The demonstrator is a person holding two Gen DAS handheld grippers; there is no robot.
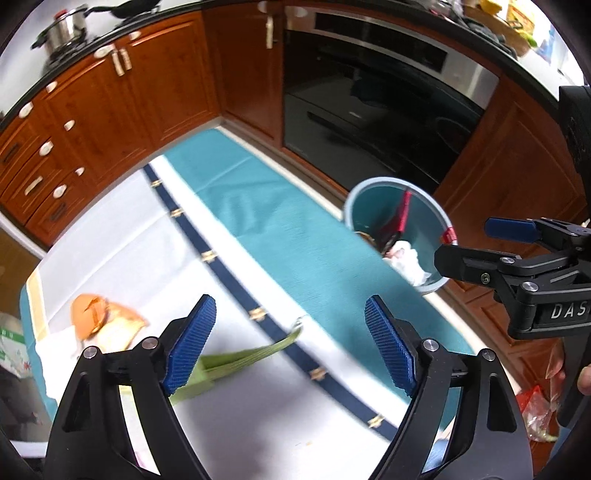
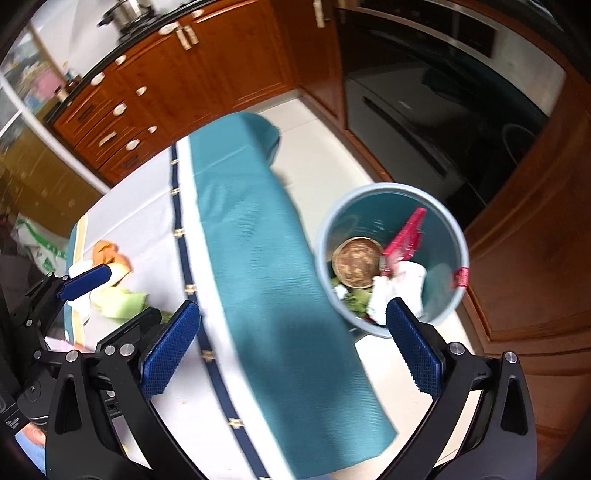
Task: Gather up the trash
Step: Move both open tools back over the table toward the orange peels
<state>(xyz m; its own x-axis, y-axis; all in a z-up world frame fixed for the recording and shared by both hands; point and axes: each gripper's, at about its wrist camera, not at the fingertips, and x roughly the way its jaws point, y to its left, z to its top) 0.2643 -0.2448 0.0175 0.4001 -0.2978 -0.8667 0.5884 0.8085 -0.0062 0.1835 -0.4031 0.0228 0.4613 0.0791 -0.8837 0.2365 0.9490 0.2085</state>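
The left gripper [image 1: 290, 341] hangs over the surface [image 1: 122, 240] with its jaws wide apart and nothing between the blue ribbed pads [image 1: 192, 343]. No earlier view is at hand, so only the wide stance can be told. The right gripper [image 2: 293, 347] is likewise spread wide and empty, its blue pads [image 2: 415, 350] framing the cloth edge and the bin below.

The surface carries a white cloth with a navy stripe [image 1: 229, 273] dotted by small gold marks, and a teal runner [image 1: 258, 206] that drapes over the edge toward the floor. On the cloth lie the scraps still to be collected: an orange peel [image 1: 90, 314] near the far corner, beside a pale tan scrap [image 1: 123, 326], and a long green strip [image 1: 243, 356] of leaf or peel that runs partly behind the left pad. From the right wrist view the same green bits [image 2: 122, 301] sit just beside the left gripper [image 2: 83, 282], which enters at the left edge.

The bin [image 2: 456, 236], teal with a pale rim, stands on the floor just beside the surface and in front of the oven [image 1: 369, 103]. Inside it are a round brown disc [image 2: 356, 266], a pink-red plastic piece [image 2: 406, 236], crumpled white paper [image 2: 400, 286] and some green scraps [image 2: 356, 299]. A red tag [image 2: 461, 277] hangs on its rim.

The only readable writing is "DAS", cut off by the frame, on the body of the right gripper [image 1: 480, 243] in the left wrist view. A steel pot [image 1: 66, 31] stands on the counter above the wooden cabinets [image 1: 147, 88].
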